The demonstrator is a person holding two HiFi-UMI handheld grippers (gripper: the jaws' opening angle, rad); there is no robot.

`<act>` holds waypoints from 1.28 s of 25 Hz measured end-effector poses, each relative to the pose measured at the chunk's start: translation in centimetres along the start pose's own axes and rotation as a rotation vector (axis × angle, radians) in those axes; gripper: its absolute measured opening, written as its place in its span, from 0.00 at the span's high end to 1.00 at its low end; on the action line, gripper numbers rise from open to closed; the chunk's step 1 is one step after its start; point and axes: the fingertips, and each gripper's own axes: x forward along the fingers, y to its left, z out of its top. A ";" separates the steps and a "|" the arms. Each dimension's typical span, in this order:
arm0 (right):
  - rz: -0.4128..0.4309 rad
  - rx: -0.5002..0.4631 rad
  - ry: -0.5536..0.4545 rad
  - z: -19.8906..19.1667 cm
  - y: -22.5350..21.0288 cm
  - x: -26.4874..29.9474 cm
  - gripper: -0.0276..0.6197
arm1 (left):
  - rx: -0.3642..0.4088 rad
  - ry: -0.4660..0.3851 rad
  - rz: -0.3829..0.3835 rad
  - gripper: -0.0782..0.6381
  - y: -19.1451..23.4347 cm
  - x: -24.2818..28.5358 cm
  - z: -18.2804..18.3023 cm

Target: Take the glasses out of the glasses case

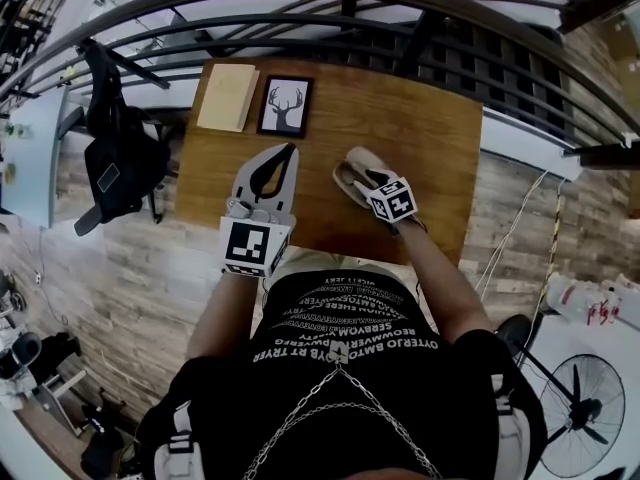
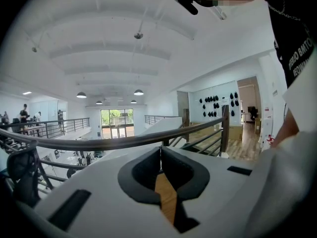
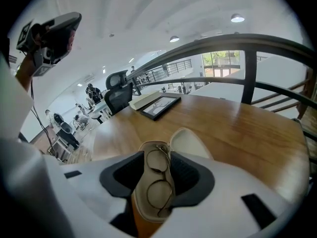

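Observation:
An open beige glasses case (image 1: 366, 159) lies on the wooden table (image 1: 430, 118), its lid (image 3: 190, 144) folded back to the right. Thin wire-framed glasses (image 3: 159, 178) rest folded inside its tray. My right gripper (image 1: 358, 176) points steeply down over the case. In the right gripper view its jaws (image 3: 157, 156) stand open on either side of the tray, with the glasses showing between them. To the case's left, my left gripper (image 1: 291, 150) hovers above the table; its fingertips (image 2: 161, 152) meet, shut with nothing held.
A framed deer picture (image 1: 286, 105) and a tan book (image 1: 228, 96) lie at the table's far left corner. A dark metal railing (image 1: 400, 8) curves behind the table. A black bag (image 1: 120, 163) hangs on a chair to the left.

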 end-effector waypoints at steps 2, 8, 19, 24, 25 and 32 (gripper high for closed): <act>0.002 0.002 0.011 -0.4 -0.1 0.4 0.69 | 0.001 0.005 -0.003 0.85 -0.1 0.0 -0.2; 0.001 -0.005 0.043 -1.1 -0.1 1.6 0.70 | -0.001 0.016 -0.011 0.85 -0.1 -0.1 -0.8; -0.020 0.017 0.087 -2.4 -1.0 2.8 0.71 | -0.008 0.039 -0.011 0.85 0.5 -0.5 -1.8; -0.033 0.013 0.099 -2.5 -1.1 3.3 0.73 | -0.003 0.034 -0.011 0.85 0.9 -0.6 -1.7; -0.040 0.012 0.102 -2.6 -1.2 3.3 0.73 | -0.002 0.031 -0.010 0.85 1.0 -0.6 -1.5; -0.104 0.005 0.157 -3.8 -2.5 3.6 0.80 | 0.000 0.023 -0.013 0.85 0.6 -0.7 -1.2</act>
